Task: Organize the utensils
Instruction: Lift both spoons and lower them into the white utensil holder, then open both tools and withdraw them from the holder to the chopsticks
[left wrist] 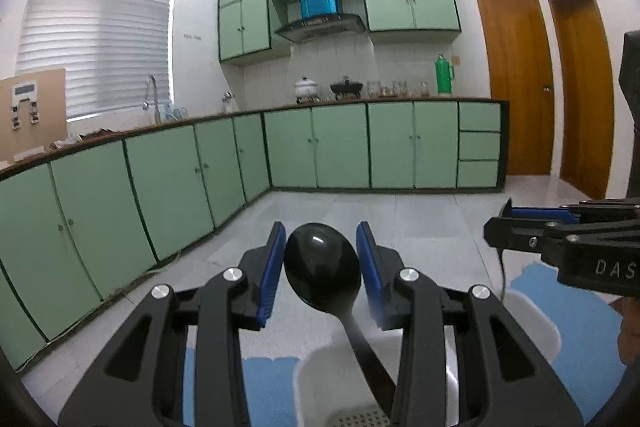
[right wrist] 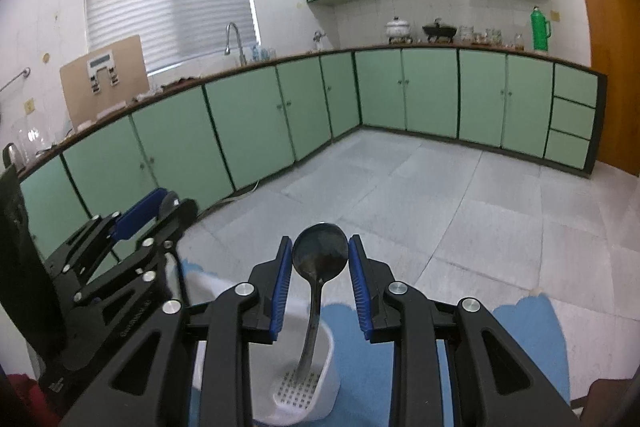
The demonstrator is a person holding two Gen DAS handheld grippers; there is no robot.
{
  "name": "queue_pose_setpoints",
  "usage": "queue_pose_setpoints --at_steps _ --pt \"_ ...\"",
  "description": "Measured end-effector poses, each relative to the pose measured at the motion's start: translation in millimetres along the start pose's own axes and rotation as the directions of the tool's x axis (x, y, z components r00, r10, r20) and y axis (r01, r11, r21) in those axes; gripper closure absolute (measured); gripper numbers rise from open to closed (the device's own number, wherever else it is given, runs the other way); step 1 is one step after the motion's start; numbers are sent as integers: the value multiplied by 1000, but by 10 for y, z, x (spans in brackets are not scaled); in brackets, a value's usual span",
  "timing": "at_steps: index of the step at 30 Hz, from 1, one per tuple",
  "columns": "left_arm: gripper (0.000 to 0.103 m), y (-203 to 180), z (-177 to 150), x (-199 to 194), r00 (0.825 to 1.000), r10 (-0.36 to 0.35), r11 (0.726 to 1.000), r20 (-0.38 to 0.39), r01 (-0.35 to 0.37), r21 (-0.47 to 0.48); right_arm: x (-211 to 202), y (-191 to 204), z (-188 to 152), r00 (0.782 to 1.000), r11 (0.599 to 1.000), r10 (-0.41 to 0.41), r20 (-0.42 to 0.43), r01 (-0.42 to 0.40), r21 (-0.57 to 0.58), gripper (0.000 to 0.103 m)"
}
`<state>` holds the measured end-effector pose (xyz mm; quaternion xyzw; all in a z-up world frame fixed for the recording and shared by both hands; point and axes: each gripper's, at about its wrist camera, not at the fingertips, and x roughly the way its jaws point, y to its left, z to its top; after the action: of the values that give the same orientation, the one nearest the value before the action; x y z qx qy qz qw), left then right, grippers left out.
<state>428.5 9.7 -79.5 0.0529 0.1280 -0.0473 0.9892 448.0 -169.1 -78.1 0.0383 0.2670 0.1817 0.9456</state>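
Note:
In the left wrist view a black plastic spoon stands bowl-up in a white utensil holder, its handle down inside. My left gripper is open, its blue pads either side of the spoon bowl with small gaps. In the right wrist view a dark metal spoon stands bowl-up in another white compartment with a perforated bottom. My right gripper is open around that bowl, pads close to it. Each gripper shows in the other's view, the right gripper at the right, the left gripper at the left.
The holder stands on a blue mat on a table. Beyond are a grey tiled floor, green base cabinets along the walls, a counter with a sink tap, pots and a green flask, and wooden doors.

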Motion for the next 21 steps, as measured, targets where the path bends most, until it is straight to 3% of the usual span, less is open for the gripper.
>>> queue_pose_setpoints --at_steps 7,12,16,21 --pt "53 114 -84 -286 1000 -5 1000 -4 5 -23 -225 -70 -116 1000 1000 -20 4 20 18 65" --pt "42 192 -188 -775 1000 -8 999 -26 7 -49 -600 -69 -379 999 999 -41 -11 41 22 45" --pt "32 143 -466 -1285 993 -22 997 -117 14 -73 -974 -85 -827 997 995 -56 -54 61 83 22" --pt "28 27 -1027 -1808 962 -55 994 -266 28 -105 -1291 -6 -1395 986 989 -73 -151 92 120 17"
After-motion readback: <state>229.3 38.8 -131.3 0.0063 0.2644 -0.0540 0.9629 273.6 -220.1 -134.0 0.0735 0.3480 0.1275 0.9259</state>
